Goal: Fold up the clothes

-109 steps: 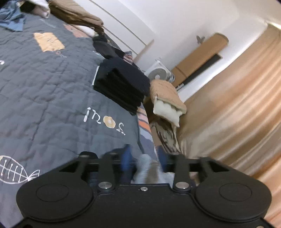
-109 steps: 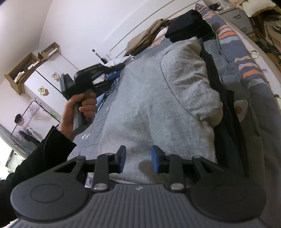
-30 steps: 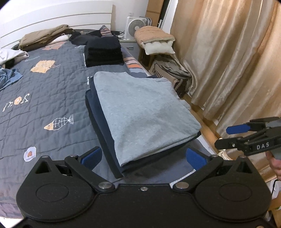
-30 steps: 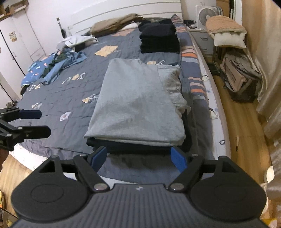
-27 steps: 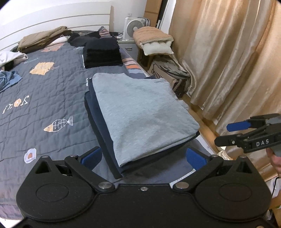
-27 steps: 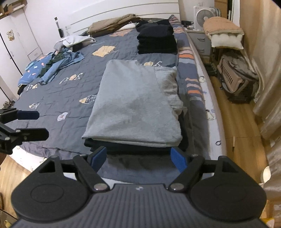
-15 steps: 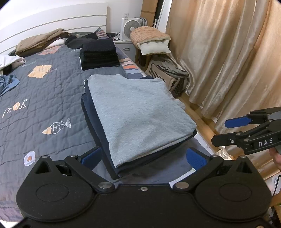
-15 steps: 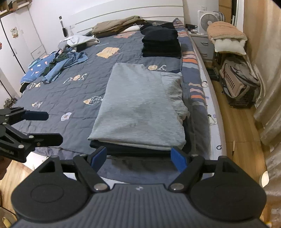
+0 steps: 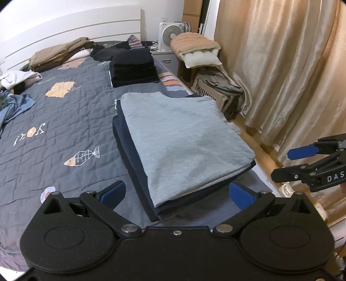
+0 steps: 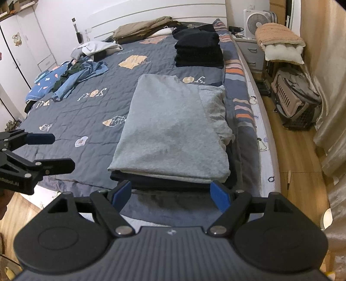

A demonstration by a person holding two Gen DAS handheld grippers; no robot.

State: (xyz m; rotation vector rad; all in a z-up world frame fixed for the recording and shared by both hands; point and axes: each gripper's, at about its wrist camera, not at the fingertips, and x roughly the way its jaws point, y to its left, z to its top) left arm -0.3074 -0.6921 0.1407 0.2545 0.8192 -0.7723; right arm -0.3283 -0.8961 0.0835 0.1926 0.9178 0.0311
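Both pairs of my blue-padded fingers stand spread wide and grip nothing: left gripper (image 9: 176, 193) and right gripper (image 10: 170, 195) each hover short of the near edge of the bed (image 10: 266, 151), angled down at it, clear of the cloth.

Item, main: folded grey knit top (image 10: 170, 131), a flat rectangle, smooth on its upper face, one sleeve fold showing along its right side in the right wrist view. It lies on top of a folded dark navy garment (image 9: 129, 151), whose edges show beneath it along the left side and the near end. The pair sits near the bed's right edge, on a dark grey quilted bedspread with fish and egg motifs (image 9: 64, 129).

Item: stack of folded black clothes (image 10: 199, 49), further up the bed, beyond the grey top and well apart from it.

Item: loose heap of blue and dark unfolded clothes (image 10: 69, 77), left side of the bed.

Item: white garment, crumpled (image 10: 97, 48), near the headboard (image 10: 151, 15).

Item: tan folded clothing (image 10: 142, 27), against the headboard.

Item, off the bed: white box fan (image 10: 255, 21) on a grey bedside cabinet; tan cushion bundle (image 10: 281, 41); pet carrier (image 10: 289, 95) on the wooden floor; beige curtains (image 9: 281, 64).

In each wrist view my other gripper shows at the frame's side, fingers parted.
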